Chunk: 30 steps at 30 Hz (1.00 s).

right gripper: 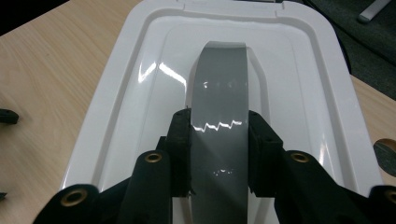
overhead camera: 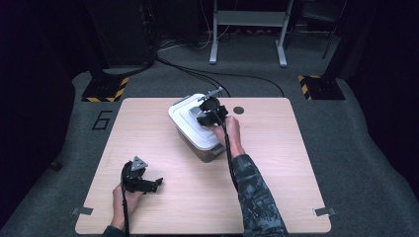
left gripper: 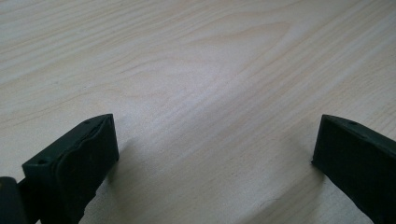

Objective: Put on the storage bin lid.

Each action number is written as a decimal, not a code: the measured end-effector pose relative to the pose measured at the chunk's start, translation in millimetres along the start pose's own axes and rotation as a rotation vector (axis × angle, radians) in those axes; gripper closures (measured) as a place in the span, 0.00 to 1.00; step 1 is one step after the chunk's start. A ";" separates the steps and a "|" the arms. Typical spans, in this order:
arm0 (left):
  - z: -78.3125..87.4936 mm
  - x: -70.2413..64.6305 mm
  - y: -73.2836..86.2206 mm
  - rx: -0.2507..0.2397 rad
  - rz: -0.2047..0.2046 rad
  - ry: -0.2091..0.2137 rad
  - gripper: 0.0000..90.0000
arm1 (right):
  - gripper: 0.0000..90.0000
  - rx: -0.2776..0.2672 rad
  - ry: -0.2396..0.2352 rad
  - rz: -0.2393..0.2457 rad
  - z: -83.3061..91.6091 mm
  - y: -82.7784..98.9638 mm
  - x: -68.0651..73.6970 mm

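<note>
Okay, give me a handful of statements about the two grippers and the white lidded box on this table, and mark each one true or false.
1. The right gripper is clamped on the grey arched handle of the white plastic lid. True.
2. The left gripper grips a pen. False: its jaws stand apart over the bare light wooden table.
3. The white-lidded storage box sits at the table's near edge. False: it sits toward the far edge.
4. The lid sits on the box. True.
</note>
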<state>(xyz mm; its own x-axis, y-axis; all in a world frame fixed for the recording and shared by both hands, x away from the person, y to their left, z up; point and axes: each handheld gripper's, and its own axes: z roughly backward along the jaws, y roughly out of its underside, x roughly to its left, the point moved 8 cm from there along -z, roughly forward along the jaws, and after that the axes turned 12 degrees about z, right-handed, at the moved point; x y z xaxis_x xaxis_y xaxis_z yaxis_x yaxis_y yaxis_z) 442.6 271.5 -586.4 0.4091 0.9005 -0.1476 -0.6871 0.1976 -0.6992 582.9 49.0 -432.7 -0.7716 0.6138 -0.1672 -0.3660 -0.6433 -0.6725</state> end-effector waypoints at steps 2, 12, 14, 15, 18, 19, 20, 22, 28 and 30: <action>0.0 0.1 0.0 0.001 -0.002 -0.001 0.00 | 0.74 0.000 -0.012 -0.008 -0.6 1.2 1.0; 0.2 0.0 0.2 0.005 -0.005 0.001 0.00 | 0.31 -0.045 0.006 -0.039 20.2 -0.3 -2.0; 0.1 0.0 0.1 0.003 -0.003 -0.001 0.00 | 0.23 -0.062 0.013 -0.048 29.0 0.6 -4.8; 0.0 -0.1 0.0 0.001 -0.002 -0.001 0.00 | 0.20 -0.070 0.018 -0.048 32.9 1.6 -6.4; -0.1 -0.2 -0.1 -0.001 0.000 0.000 0.00 | 0.16 -0.082 0.027 -0.042 47.5 7.4 -9.8; 0.1 0.1 0.1 0.003 -0.004 -0.001 0.00 | 0.15 -0.085 0.034 -0.045 52.7 10.6 -10.7; 0.1 0.1 0.1 0.003 -0.004 -0.001 0.00 | 0.14 -0.089 0.043 -0.047 57.5 14.2 -11.6; -0.1 -0.2 0.0 0.000 0.001 -0.001 0.00 | 0.11 -0.089 0.055 -0.050 66.7 23.3 -13.7; 0.2 0.1 0.2 0.005 -0.005 -0.001 0.00 | 0.06 -0.077 0.085 -0.059 88.2 58.4 -17.5; 0.2 0.1 0.2 0.004 -0.004 -0.001 0.00 | 0.05 -0.067 0.098 -0.069 94.8 72.4 -17.8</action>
<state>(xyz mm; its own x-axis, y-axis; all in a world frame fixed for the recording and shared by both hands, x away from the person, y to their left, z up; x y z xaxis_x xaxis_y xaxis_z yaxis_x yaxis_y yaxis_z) 442.4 271.7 -586.4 0.4109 0.9002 -0.1440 -0.6880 0.2025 -0.6969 520.9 -51.9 -410.0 -0.6899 0.6996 -0.1859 -0.3784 -0.5675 -0.7313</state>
